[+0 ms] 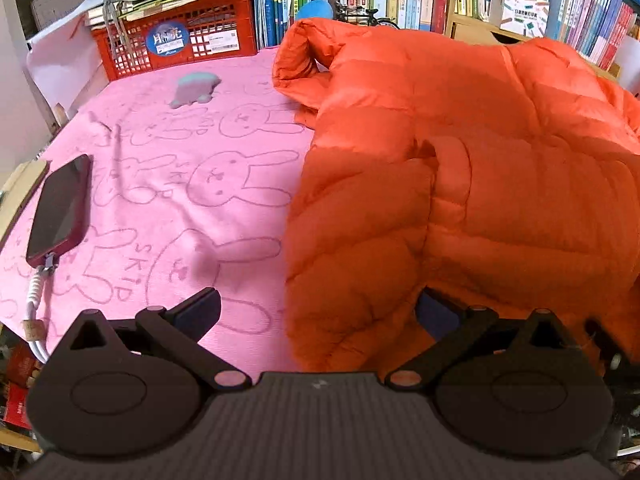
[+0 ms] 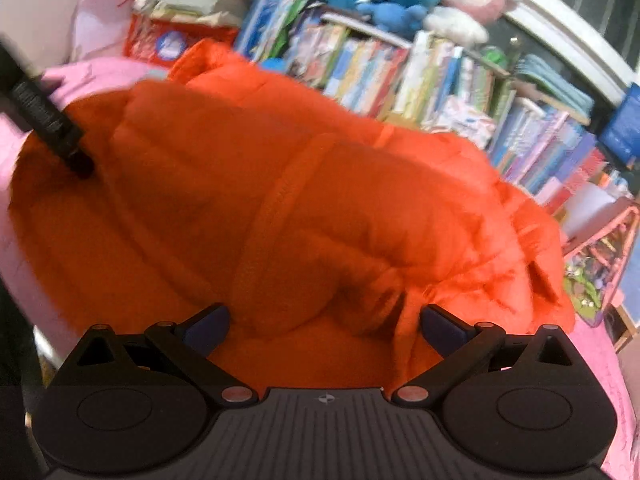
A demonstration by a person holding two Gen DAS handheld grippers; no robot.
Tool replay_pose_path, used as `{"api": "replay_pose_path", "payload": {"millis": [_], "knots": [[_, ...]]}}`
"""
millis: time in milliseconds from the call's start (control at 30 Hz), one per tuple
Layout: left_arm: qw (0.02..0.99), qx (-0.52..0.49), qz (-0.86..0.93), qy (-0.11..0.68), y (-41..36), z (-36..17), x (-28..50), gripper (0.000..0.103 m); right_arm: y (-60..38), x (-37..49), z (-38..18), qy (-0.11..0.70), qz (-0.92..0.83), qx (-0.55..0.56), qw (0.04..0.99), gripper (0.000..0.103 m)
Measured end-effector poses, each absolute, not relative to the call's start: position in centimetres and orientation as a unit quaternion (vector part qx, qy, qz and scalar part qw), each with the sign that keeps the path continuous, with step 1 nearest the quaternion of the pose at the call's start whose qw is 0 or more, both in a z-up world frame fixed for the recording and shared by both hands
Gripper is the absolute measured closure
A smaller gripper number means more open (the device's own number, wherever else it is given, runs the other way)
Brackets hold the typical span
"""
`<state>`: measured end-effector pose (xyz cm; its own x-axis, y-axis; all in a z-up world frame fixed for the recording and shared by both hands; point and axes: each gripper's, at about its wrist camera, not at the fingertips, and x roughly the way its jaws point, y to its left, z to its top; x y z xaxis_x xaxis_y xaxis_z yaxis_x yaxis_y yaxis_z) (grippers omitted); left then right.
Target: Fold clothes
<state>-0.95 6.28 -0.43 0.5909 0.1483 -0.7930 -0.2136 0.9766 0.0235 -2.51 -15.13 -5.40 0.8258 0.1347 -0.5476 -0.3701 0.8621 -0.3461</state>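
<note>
Puffy, light, prob slippery orange jacket (image 1: 460,184) on the pink blanket (image 1: 180,184); left gripper (image 1: 318,306) & right gripper (image 2: 324,320) both gaping wide, holding nothing; best grabbed by the hem edge.

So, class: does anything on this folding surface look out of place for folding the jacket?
Yes. A phone on its charging cable lies on the pink blanket, left of the orange jacket, and a small grey-blue object sits farther back. Neither belongs to a folding job; the jacket itself looks undamaged.

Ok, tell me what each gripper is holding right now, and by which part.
Nothing is held. Both the left gripper and right gripper are open over the puffy orange quilted jacket, gripping no part of it.
</note>
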Motion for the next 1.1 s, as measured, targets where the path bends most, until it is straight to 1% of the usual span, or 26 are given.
{"api": "replay_pose_path", "payload": {"millis": [233, 333, 433, 633, 767, 867, 967, 1100], "knots": [[0.895, -0.029, 0.108, 0.433, 7.0, -0.3, -0.9, 0.000, -18.8, -0.9, -2.0, 0.212, 0.062, -0.127, 0.967, 0.000], [0.894, -0.033, 0.115, 0.433, 7.5, -0.3, -0.9, 0.000, -20.5, -0.7, -1.4, 0.202, 0.034, -0.135, 0.969, 0.000], [0.892, -0.035, 0.116, 0.435, 7.5, -0.5, -0.7, 0.000, -20.4, -2.0, -1.6, 0.204, 0.094, -0.161, 0.961, 0.000], [0.891, -0.018, 0.116, 0.438, 6.7, -0.7, -0.5, 0.000, -15.3, -5.4, -4.3, 0.202, 0.223, -0.264, 0.916, 0.000], [0.889, -0.012, 0.115, 0.443, 6.6, -0.9, -0.7, 0.000, -11.4, -4.8, -5.7, 0.175, 0.218, -0.295, 0.914, 0.000], [0.889, -0.014, 0.111, 0.443, 6.8, -0.9, -0.9, 0.000, -10.6, -2.9, -5.3, 0.163, 0.168, -0.276, 0.932, 0.000], [0.896, -0.005, 0.089, 0.435, 6.5, -0.8, -1.7, 0.000, -11.8, -1.1, -4.3, 0.171, 0.143, -0.227, 0.948, 0.000], [0.908, 0.042, 0.034, 0.414, 4.5, -0.6, -3.2, 0.000, -13.1, 0.1, -3.5, 0.168, 0.128, -0.198, 0.957, 0.000]]}}
